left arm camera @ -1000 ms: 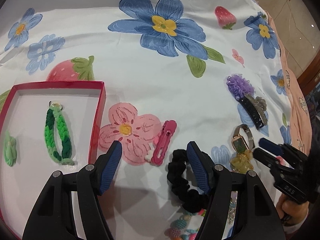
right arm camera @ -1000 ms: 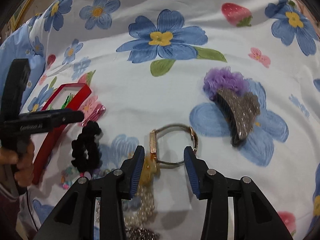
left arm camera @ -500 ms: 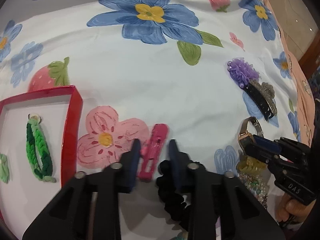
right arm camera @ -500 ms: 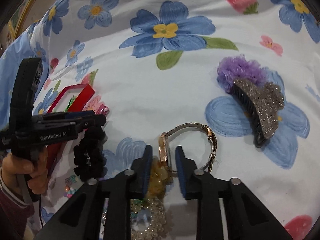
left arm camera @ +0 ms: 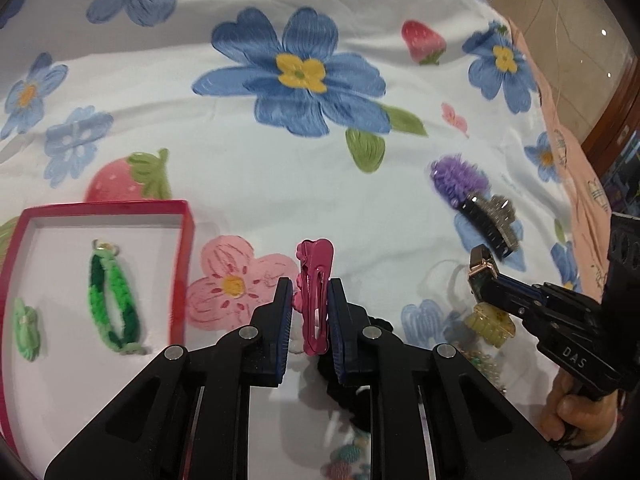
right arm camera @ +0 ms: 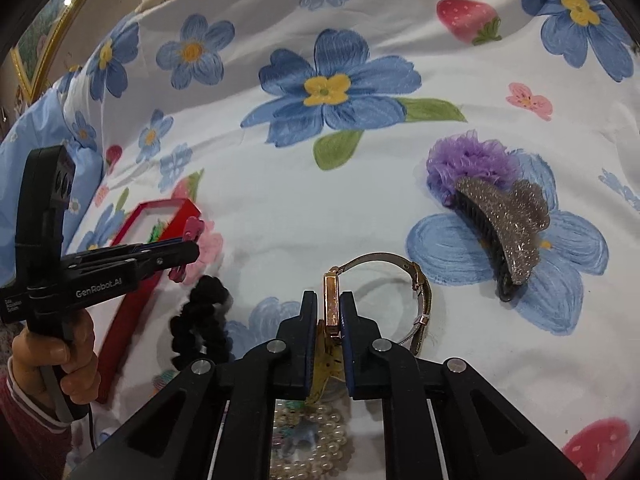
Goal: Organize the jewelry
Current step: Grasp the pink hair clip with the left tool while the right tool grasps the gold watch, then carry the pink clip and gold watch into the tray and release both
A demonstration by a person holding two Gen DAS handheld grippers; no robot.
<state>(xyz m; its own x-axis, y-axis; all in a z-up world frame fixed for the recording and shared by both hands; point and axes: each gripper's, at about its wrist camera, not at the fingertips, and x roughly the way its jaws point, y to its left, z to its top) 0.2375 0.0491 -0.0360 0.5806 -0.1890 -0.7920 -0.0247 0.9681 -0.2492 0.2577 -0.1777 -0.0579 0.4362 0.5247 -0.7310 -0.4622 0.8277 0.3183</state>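
A pink hair clip (left arm camera: 316,300) stands between the blue pads of my left gripper (left arm camera: 308,285), whose jaws are closing and press on its sides; it is held a little above the cloth. The red box (left arm camera: 187,256) lies to the left, with a green braided bracelet (left arm camera: 114,300) and a small green piece (left arm camera: 25,328) inside. My right gripper (right arm camera: 329,295) is closing tight on the gold case of a wristwatch (right arm camera: 331,280), whose mesh band (right arm camera: 420,300) loops out to the right. The left wrist view shows that right gripper (left arm camera: 486,280) holding the watch (left arm camera: 480,260).
A black scrunchie (right arm camera: 200,316) lies between the two grippers. A yellow claw clip (left arm camera: 490,324) and pearl beads (right arm camera: 316,440) sit under the right gripper. A glitter claw clip (right arm camera: 504,228) on a purple scrunchie (right arm camera: 468,160) lies far right. The flowered cloth (right arm camera: 280,200) covers the surface.
Both grippers went from open to shut. The left closed on the pink clip and raised it off the cloth. The right closed on the watch case and tipped it upright.
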